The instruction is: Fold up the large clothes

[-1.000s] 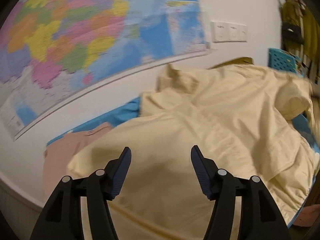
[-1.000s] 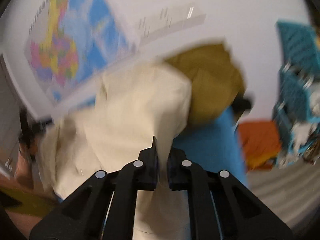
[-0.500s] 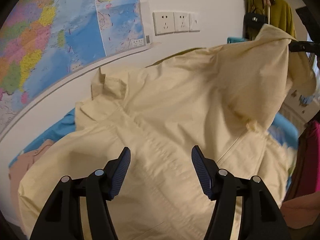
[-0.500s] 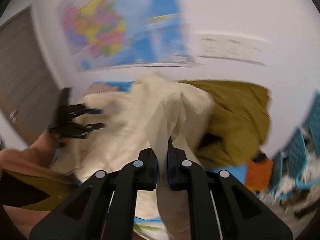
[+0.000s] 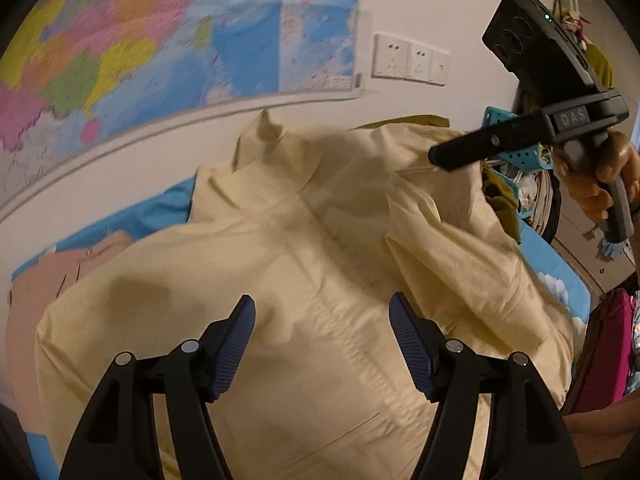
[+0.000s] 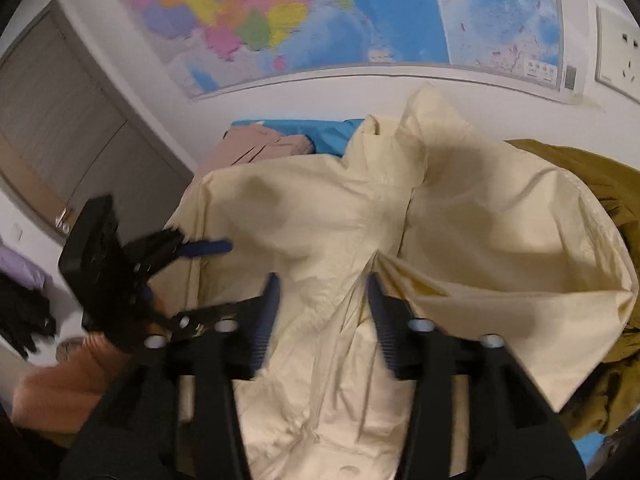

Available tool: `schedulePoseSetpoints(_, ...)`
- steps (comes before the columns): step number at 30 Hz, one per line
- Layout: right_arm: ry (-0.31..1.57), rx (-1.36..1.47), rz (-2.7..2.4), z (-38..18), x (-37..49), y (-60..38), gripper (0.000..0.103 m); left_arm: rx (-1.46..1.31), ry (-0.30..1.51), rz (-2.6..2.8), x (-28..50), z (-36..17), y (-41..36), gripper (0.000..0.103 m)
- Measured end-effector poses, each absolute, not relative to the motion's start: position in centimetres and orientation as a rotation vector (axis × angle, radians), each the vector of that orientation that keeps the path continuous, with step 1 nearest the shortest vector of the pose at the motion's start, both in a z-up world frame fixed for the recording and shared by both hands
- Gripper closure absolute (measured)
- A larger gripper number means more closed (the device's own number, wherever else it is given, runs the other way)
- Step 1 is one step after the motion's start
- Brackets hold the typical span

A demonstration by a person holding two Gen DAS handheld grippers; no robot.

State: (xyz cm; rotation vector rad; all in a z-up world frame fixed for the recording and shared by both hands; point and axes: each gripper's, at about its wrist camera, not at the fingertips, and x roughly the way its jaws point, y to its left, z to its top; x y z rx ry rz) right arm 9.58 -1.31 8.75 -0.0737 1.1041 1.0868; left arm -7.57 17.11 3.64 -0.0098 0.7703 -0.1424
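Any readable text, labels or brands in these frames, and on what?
"DAS": raised letters on the right gripper body, seen from the left wrist.
Map labels and legend: too small and blurred to read.
Wall sockets: no text seen.
Shirt: none.

Two black plastic handheld grippers, each with a pair of angular arms pinned by round silver screws. The left gripper has dark blue ribbed pads on its fingertips; the right gripper carries the same. Seen from the side, it shows a boxy black camera housing with a small green light, raised lettering, and a grey handle.
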Motion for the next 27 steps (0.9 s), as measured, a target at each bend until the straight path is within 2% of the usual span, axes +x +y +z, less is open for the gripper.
schedulePoseSetpoints(3, 1.035, -0.045, 1.025, 9.2, 10.1, -3.4, 0.051, -0.04, 0.785, -0.17, -7.8, 3.2, 17.8, 0.033)
schedulePoseSetpoints(4, 0.983, -0.045, 0.991, 9.5, 10.0, -5.0, 0.049, -0.057, 0.786, -0.196, -7.9, 3.2, 17.8, 0.031)
schedulePoseSetpoints(5, 0.95, -0.05, 0.958, 9.5, 10.0, -6.3, 0.04, -0.078, 0.788, -0.231, -7.8, 3.2, 17.8, 0.03)
schedulePoseSetpoints(8, 0.84, -0.094, 0.768, 8.8, 10.1, -10.5, 0.035, -0.112, 0.807, -0.319, -7.2, 3.2, 16.2, 0.024)
schedulePoseSetpoints(12, 0.885, -0.02, 0.637, 5.2, 11.3, -15.8, 0.029, -0.113, 0.893, -0.461, -5.0, 2.4, 11.6, 0.018)
schedulePoseSetpoints(16, 0.952, 0.081, 0.632, 1.5, 12.6, -17.5, 0.028, -0.118, 0.999, -0.491, -1.8, 0.8, 8.0, 0.018)
schedulePoseSetpoints(18, 0.952, 0.096, 0.664, 0.7, 12.9, -17.2, 0.029, -0.164, 1.062, -0.474, 0.3, -0.4, 7.6, 0.034)
schedulePoseSetpoints(19, 0.958, 0.106, 0.679, 0.6, 13.0, -17.2, 0.036, -0.183, 1.087, -0.485, 0.8, -0.8, 7.7, 0.063)
schedulePoseSetpoints(20, 0.975, 0.112, 0.717, 0.3, 13.3, -16.7, 0.058, -0.201, 1.118, -0.481, 1.3, -1.1, 8.2, 0.088)
schedulePoseSetpoints(21, 0.978, 0.102, 0.738, 0.4, 13.2, -16.5, 0.071, -0.206, 1.127, -0.472, 1.4, -1.2, 8.7, 0.095)
schedulePoseSetpoints(22, 0.963, 0.081, 0.747, 0.9, 13.0, -16.4, 0.1, -0.204, 1.125, -0.465, 1.3, -1.2, 9.6, 0.1)
schedulePoseSetpoints(23, 0.942, 0.077, 0.751, 1.7, 12.8, -16.4, 0.102, -0.195, 1.107, -0.45, 1.0, -0.8, 10.7, 0.1)
schedulePoseSetpoints(27, 0.855, 0.192, 0.779, 5.2, 13.3, -18.3, 0.102, -0.18, 1.034, -0.321, 0.0, 1.5, 16.4, 0.102)
